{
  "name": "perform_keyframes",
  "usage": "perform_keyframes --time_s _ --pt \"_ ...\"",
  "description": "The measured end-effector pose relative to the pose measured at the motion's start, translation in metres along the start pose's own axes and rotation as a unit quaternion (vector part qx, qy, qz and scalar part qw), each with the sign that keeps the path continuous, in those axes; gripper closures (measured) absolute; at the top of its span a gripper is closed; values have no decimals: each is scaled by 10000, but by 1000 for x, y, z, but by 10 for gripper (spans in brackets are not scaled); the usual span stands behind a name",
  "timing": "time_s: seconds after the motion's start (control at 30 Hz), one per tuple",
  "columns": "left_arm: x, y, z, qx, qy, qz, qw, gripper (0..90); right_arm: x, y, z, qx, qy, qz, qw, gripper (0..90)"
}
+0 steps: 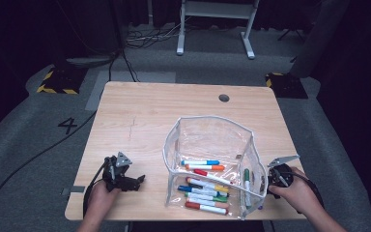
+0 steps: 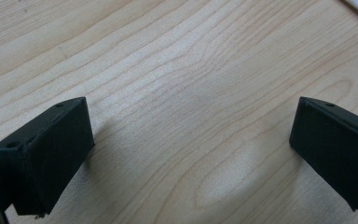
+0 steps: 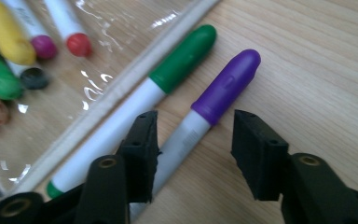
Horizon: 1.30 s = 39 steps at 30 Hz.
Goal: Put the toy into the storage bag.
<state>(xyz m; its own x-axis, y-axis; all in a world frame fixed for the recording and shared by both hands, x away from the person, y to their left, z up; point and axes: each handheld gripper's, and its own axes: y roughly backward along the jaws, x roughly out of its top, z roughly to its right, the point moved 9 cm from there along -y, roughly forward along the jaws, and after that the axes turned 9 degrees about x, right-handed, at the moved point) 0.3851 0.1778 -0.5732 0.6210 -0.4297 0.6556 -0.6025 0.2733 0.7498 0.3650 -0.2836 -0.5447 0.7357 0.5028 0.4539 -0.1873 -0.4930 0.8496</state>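
Many markers (image 1: pixel 204 186) lie in the clear bag (image 1: pixel 212 135) already. One purple marker (image 3: pixel 216 100) waits on the table (image 3: pixel 317 70), between the right hand-held gripper's (image 3: pixel 193 149) open jaws, not pinched yet. Left hand-held gripper (image 2: pixel 191 140) is open, holding nothing.

- Setting: a lab or recording studio, not a home.
- Black curtains (image 1: pixel 38 24) enclose the dark work area.
- Grey carpet (image 1: pixel 24 125) carries a painted "4" (image 1: pixel 67 124).
- Hazard-striped plates (image 1: pixel 58 79) lie on the carpet.
- Cables (image 1: pixel 145 36) run loose across the carpet.
- A white frame (image 1: pixel 217 24) stands behind the single wooden table (image 1: pixel 164 104).
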Motion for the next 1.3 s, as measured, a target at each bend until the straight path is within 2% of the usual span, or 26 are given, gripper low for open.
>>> perform_keyframes --time_s 0.07,0.23,0.33,0.47,0.5,0.53,0.8,1.0,1.3 --pt "0 0 0 -1 5 1 10000 0 -2 0 6 -140 -42 -66 9999 564" --pt "0 0 0 3 -17 -2 10000 0 -8 5 20 -380 -267 -235 9986 703" --pt "0 0 0 4 -19 -1 10000 0 -11 9 24 -433 -348 -282 9981 770" --pt "0 0 0 2 -8 0 10000 0 -14 12 28 -453 -497 -253 9974 772" --pt "0 0 0 3 -10 -1 10000 0 -14 13 29 -447 -463 -241 9976 772" --pt "0 0 0 -1 2 1 10000 0 -12 16 29 -402 -498 -160 9978 772" --pt "0 0 0 4 -17 0 10000 0 9 52 20 -134 -461 388 9981 772" --pt "0 0 0 4 -17 0 10000 0 34 94 5 -20 -204 831 9963 772" --pt "0 0 0 2 2 -22 10000 0 64 139 -23 187 166 1079 9938 772"
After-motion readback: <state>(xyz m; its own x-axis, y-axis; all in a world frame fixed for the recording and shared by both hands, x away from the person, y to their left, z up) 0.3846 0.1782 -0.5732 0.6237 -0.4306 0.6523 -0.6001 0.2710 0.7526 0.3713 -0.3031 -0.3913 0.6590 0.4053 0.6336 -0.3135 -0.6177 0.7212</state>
